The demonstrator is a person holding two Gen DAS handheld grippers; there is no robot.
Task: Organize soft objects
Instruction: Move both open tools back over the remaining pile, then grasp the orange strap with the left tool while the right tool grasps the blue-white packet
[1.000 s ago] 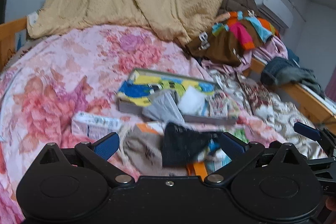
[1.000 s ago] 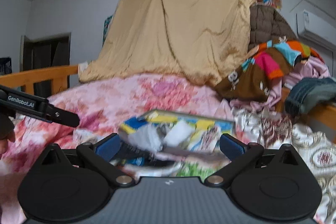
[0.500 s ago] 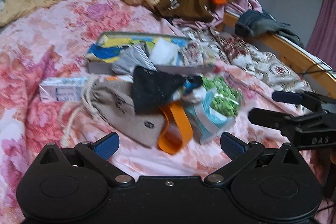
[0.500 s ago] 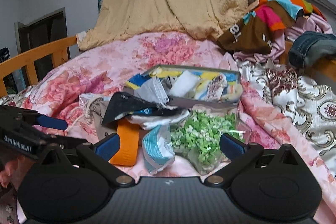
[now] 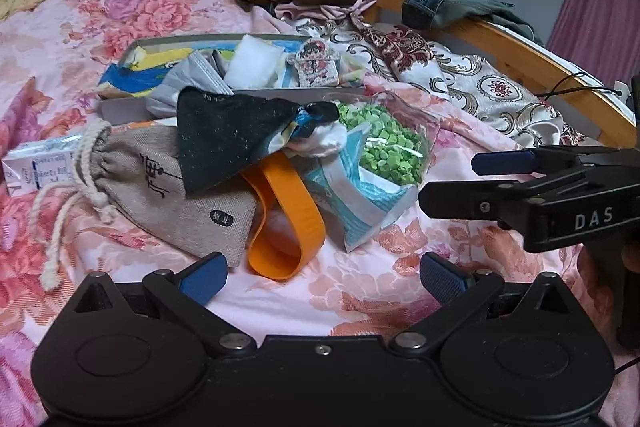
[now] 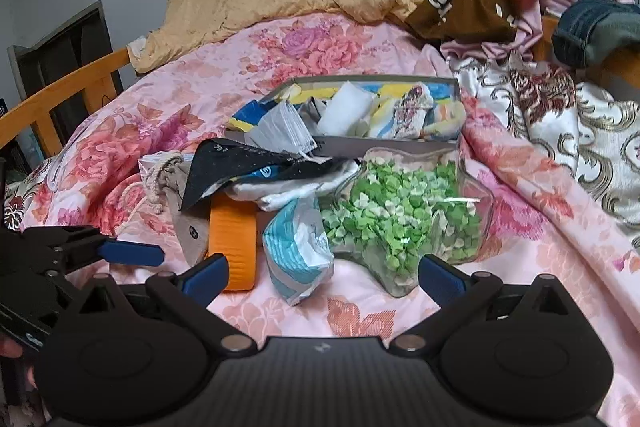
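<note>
Both claws empty, jaws spread wide: left gripper [image 5: 320, 275] sits low at 6 o'clock in its own view, right gripper [image 6: 323, 273] likewise in its own. Nearest to the left one: orange band [image 5: 286, 223] and beige drawstring pouch [image 5: 168, 195], pouch at about 10 o'clock of the jaw gap, band dead ahead at 12. Blue-white soft packet [image 6: 298, 247] lies just ahead of the right claw at 12, clear bag of green bits [image 6: 404, 219] at 1 o'clock, touching the packet. Above them the black cloth [image 5: 228, 139] drapes over pouch, band and a white fabric piece, all overlapping. Further out at 12, the shallow box [image 6: 336, 145] already holds a few soft items, grey one spilling over the near wall. All of it on the pink floral bedspread [image 5: 380, 291]. Risks, my read: pile is tangled, so pinching the black cloth likely drags the band or pouch cord along; the green bag looks slick and loosely filled, a shallow pinch could slip or spill it; bedspread is soft, a low closing could grab the sheet; the claws are near each other and could clash if both go for the centre. Views: only the left one shows the white carton [image 5: 38, 167] beside the pouch and the pouch's full length; the right one shows the green bag's whole outline and the wooden bed rail [image 6: 60, 95] at 9.
</note>
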